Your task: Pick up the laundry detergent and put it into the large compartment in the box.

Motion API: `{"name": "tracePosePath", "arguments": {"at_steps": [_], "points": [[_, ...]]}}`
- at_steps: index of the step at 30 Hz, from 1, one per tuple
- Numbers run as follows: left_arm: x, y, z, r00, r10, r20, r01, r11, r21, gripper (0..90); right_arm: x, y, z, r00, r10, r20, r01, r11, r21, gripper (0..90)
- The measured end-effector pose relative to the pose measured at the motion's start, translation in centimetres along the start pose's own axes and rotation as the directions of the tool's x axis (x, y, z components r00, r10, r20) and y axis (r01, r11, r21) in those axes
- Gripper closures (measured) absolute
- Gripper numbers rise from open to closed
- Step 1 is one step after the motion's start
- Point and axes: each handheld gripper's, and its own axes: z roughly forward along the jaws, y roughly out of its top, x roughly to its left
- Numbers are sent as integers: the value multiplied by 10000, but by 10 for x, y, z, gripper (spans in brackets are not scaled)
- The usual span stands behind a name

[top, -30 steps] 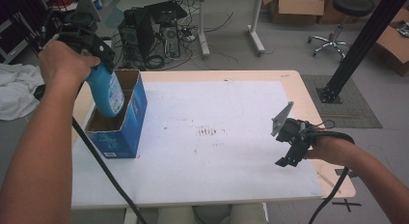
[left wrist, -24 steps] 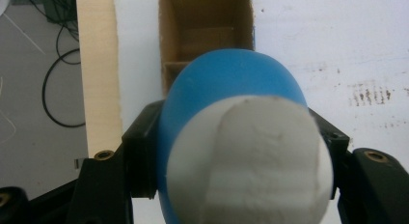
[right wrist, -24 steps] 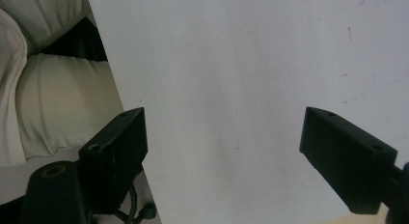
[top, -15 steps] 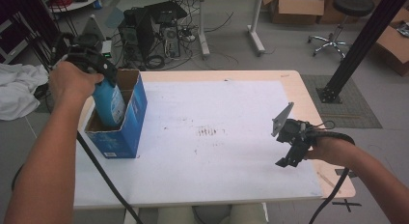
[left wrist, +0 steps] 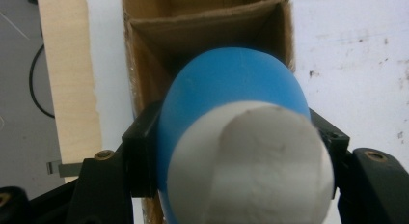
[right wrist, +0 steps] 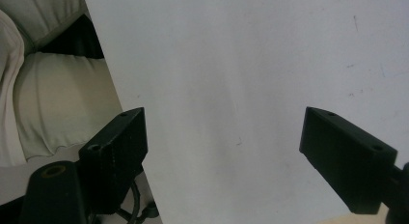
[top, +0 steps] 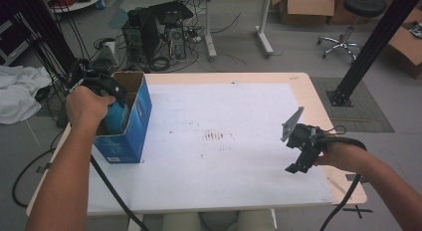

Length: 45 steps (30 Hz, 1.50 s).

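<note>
Blue bottle (left wrist: 231, 84) with white cap clamped in left hand-held gripper (top: 107, 89), lowered partway into blue cardboard box (top: 132, 141) at counter (top: 249, 191) left edge; release left to do. Right hand-held gripper (right wrist: 224, 151) wide open, empty

A grey floor (top: 278, 57) surrounds the wood-edged counter (top: 318, 104). Behind it stand computer towers (top: 154, 34) amid tangled cables, a desk leg (top: 265, 27), cardboard boxes (top: 303, 9), a rolling stool (top: 363, 17) and a black post (top: 373, 47).
</note>
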Motion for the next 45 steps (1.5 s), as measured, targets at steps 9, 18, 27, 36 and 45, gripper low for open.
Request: {"name": "tracePosePath", "arguments": {"at_steps": [9, 18, 27, 36, 45], "points": [[3, -7, 22, 9999, -23, 109, 22, 9999, 154, 378, -1, 3, 5, 9999, -109, -76, 109, 9999, 2, 170], [5, -11, 36, 9999, 39, 158, -43, 9995, 306, 378, -2, 3, 6, 9999, -23, -106, 24, 10000, 38, 170], [3, -12, 45, 9998, 88, 188, -97, 9988, 472, 378, -2, 5, 8, 9999, -52, -140, 53, 10000, 68, 170], [6, -13, 51, 9995, -40, 298, 24, 9985, 542, 376, -3, 4, 10, 9998, -62, -188, 63, 9999, 89, 170], [5, -13, 51, 9996, -45, 262, 31, 9986, 534, 372, -3, 6, 11, 9998, -87, -204, 89, 9999, 96, 170]]}}
